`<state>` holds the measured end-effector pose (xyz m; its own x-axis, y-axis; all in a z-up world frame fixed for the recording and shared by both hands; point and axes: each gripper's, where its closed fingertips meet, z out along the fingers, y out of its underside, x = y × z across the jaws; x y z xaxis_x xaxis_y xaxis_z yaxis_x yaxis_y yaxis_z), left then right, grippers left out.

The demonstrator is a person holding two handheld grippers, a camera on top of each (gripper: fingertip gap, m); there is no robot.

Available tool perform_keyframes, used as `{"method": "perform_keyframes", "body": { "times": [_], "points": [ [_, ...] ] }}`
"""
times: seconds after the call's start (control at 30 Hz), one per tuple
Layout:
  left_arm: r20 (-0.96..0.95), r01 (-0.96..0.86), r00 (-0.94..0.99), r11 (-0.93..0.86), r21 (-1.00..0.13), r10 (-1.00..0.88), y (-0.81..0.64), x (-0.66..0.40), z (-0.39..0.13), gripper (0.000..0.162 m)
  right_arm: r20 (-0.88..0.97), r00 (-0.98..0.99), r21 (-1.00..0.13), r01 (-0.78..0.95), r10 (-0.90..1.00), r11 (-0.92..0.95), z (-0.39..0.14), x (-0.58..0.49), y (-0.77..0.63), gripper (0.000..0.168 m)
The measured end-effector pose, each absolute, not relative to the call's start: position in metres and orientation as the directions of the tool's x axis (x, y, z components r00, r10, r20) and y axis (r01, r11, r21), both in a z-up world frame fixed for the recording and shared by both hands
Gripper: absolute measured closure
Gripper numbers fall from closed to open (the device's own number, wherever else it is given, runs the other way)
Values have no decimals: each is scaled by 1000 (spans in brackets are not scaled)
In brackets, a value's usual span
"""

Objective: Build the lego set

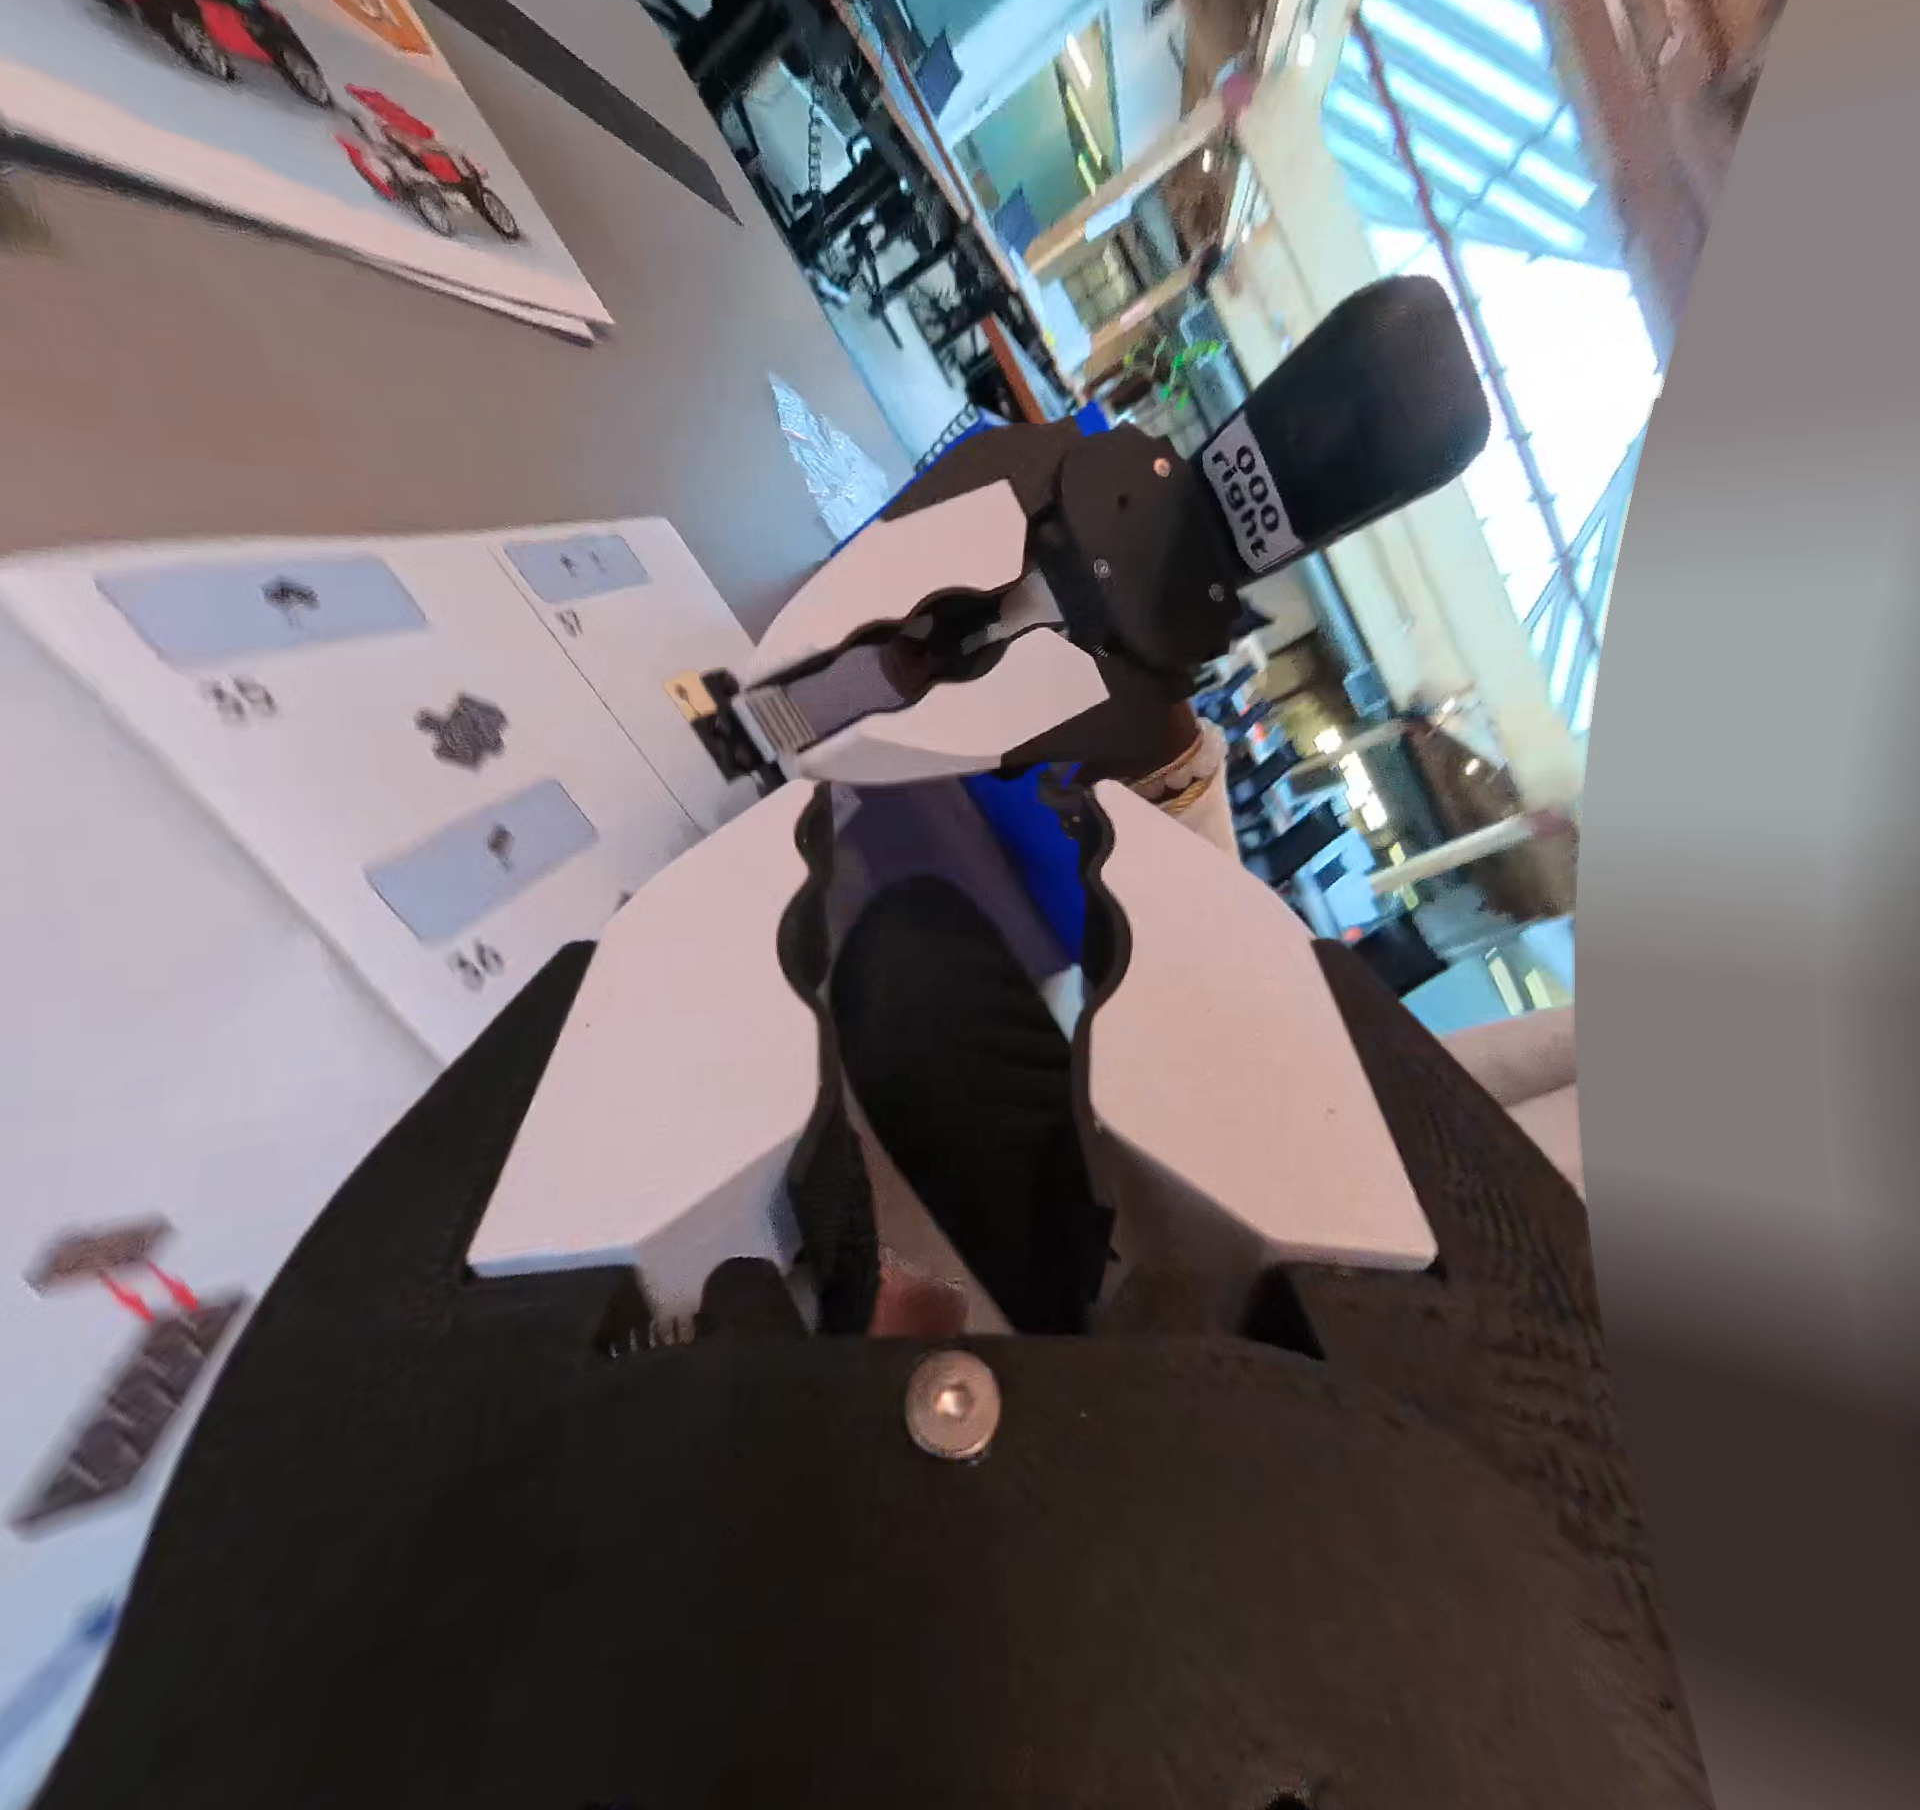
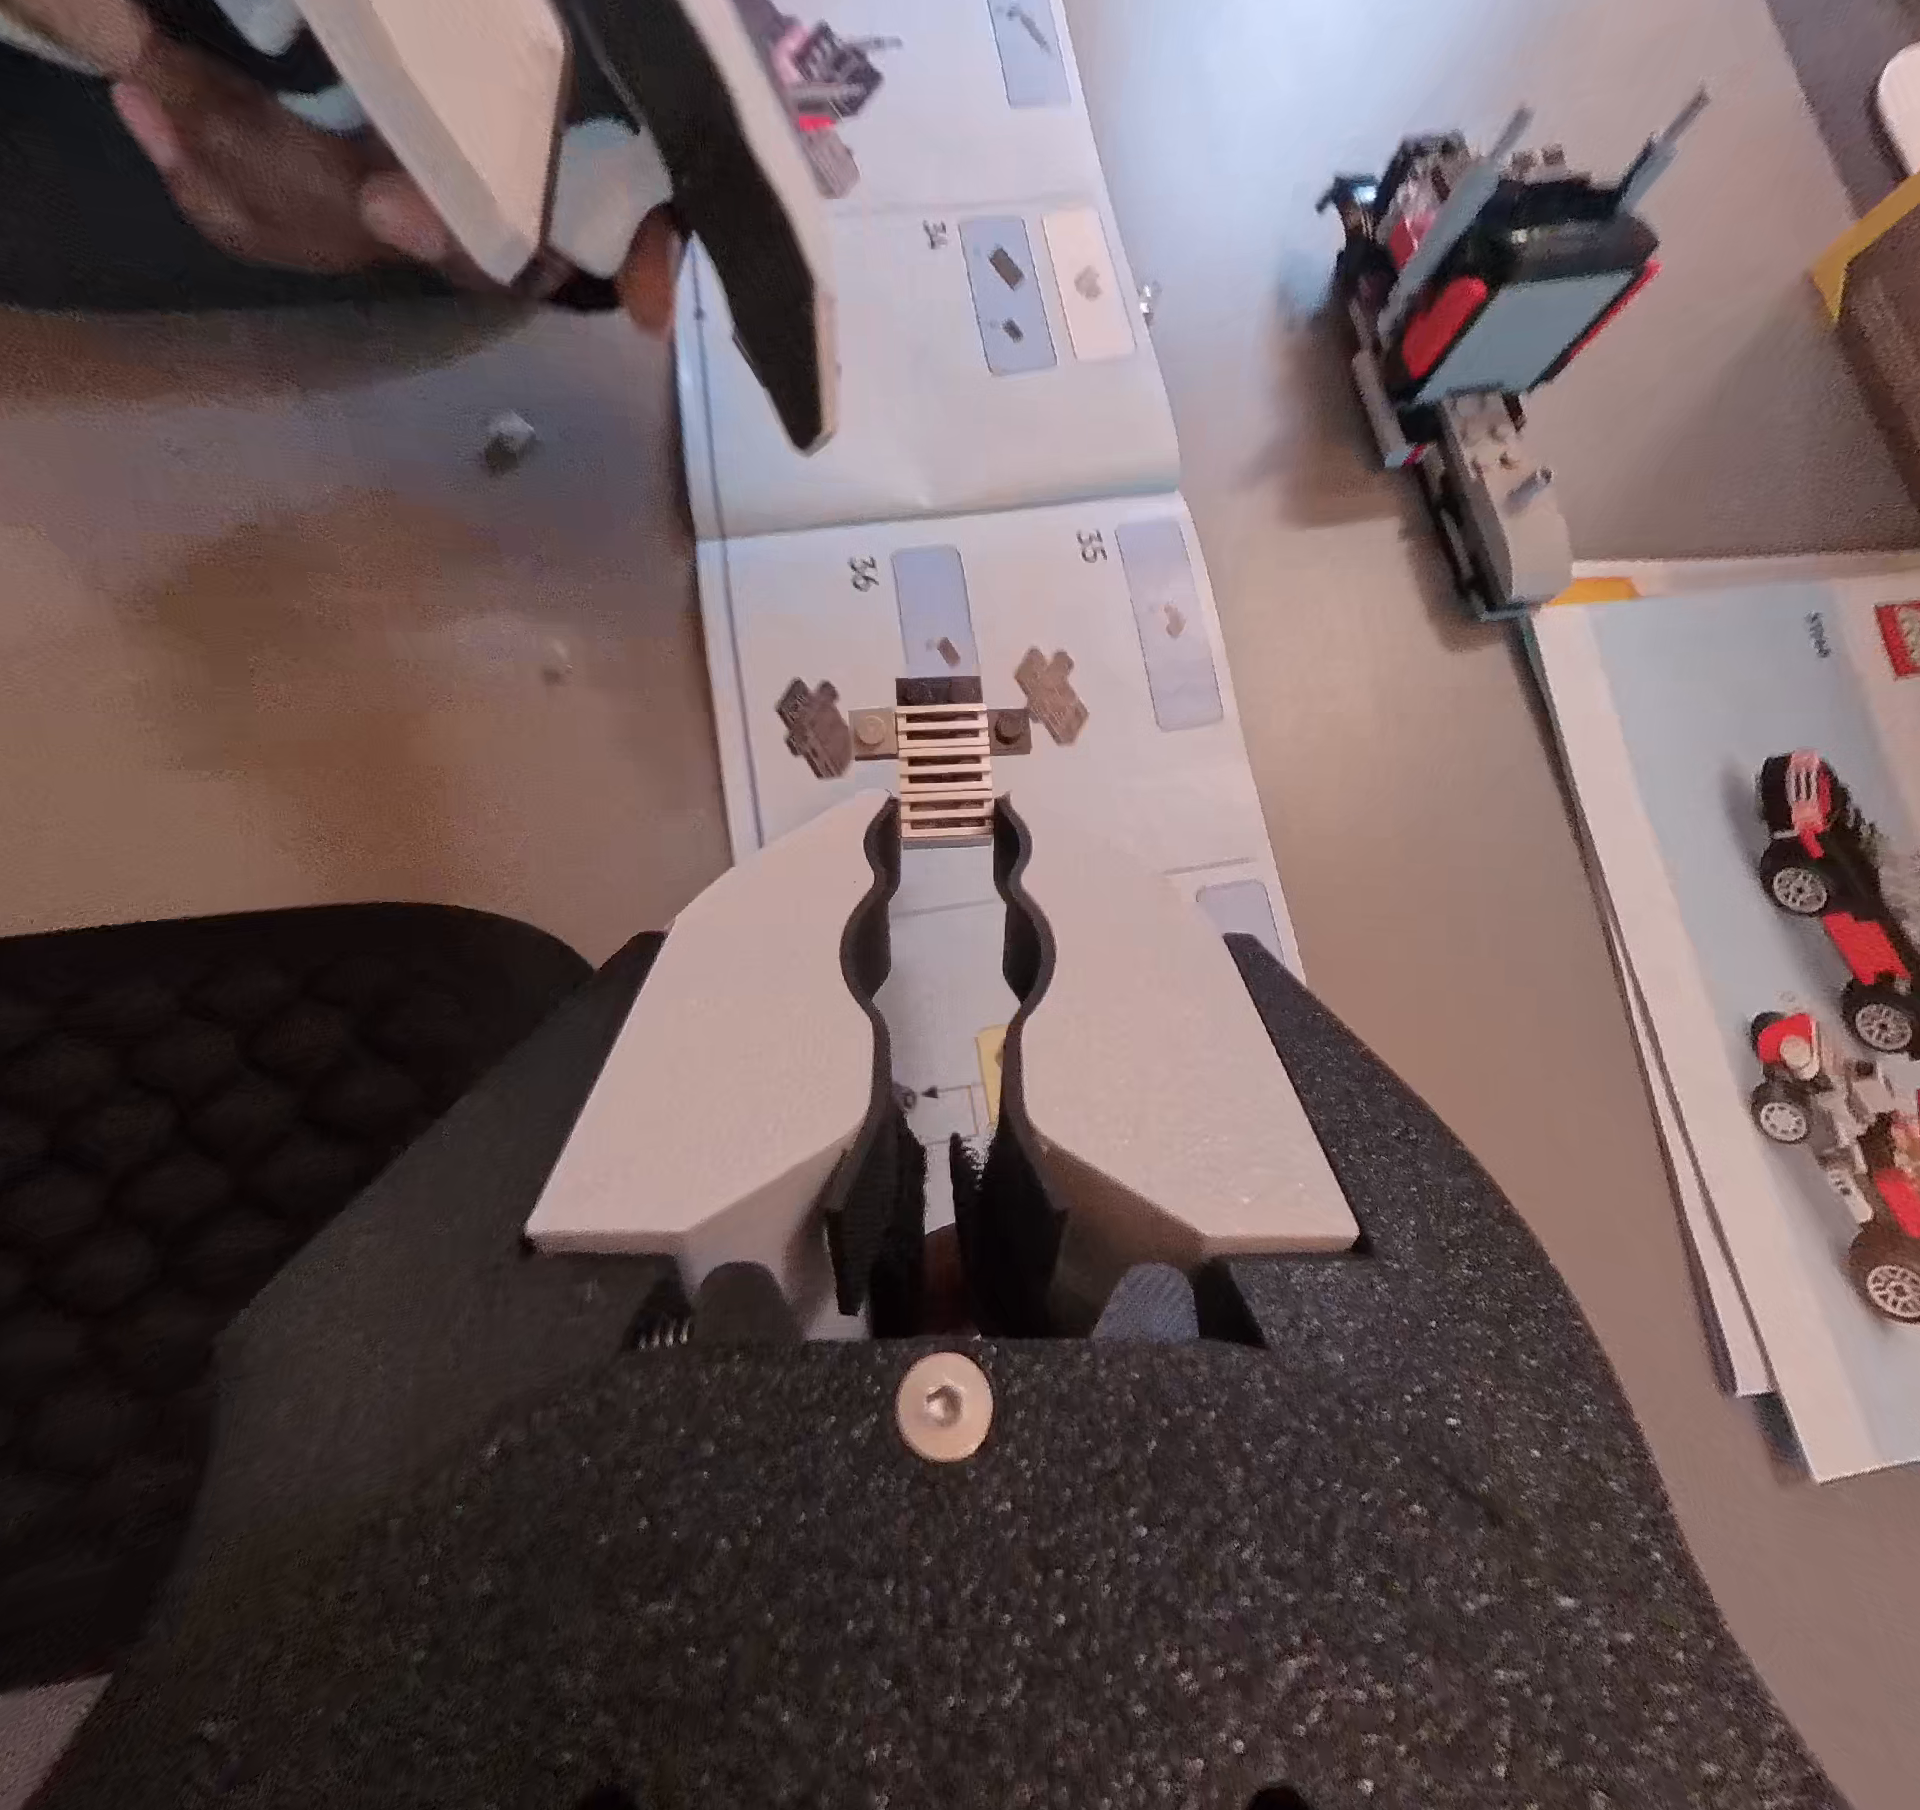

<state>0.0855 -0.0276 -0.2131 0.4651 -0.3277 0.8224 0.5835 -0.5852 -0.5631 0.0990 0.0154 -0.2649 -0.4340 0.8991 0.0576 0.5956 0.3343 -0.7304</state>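
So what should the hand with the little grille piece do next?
Probably carry it over to the half-built truck. The right hand-held gripper pinches the small grille assembly above the open instruction booklet, and the truck sits apart on the table, off to one side. The left hand-held gripper holds nothing.

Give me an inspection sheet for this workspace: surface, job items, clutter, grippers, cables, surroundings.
Surface: grey table, a brownish patch on it.
Job's things: small grille assembly in the right gripper; open instruction booklet; part-built truck; second booklet.
Clutter: two tiny loose pieces left of the open booklet.
Grippers: right gripper's jaws shut on the grille assembly; left gripper jaws apart, nothing between the tips.
Cables: nothing seen.
Surroundings: black chair seat; blurred room behind.
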Motion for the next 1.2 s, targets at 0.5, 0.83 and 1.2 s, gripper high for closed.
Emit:
{"method": "perform_keyframes", "body": {
  "times": [0.5,0.83,1.2],
  "points": [
    [977,770,86,-609,-188,-193,-56,116,-212,130,167,-529,-721,510,832,469,-214,98,-42,151],
    [976,783,29,-602,-157,-217,-57,112,-210,145,181,-559,-707,498,809,502,-214,97,-51,151],
    [846,720,219,-504,-476,-487,-71,111,-173,152,496,-510,-752,153,703,641,-166,96,-69,150]
  ]
}}
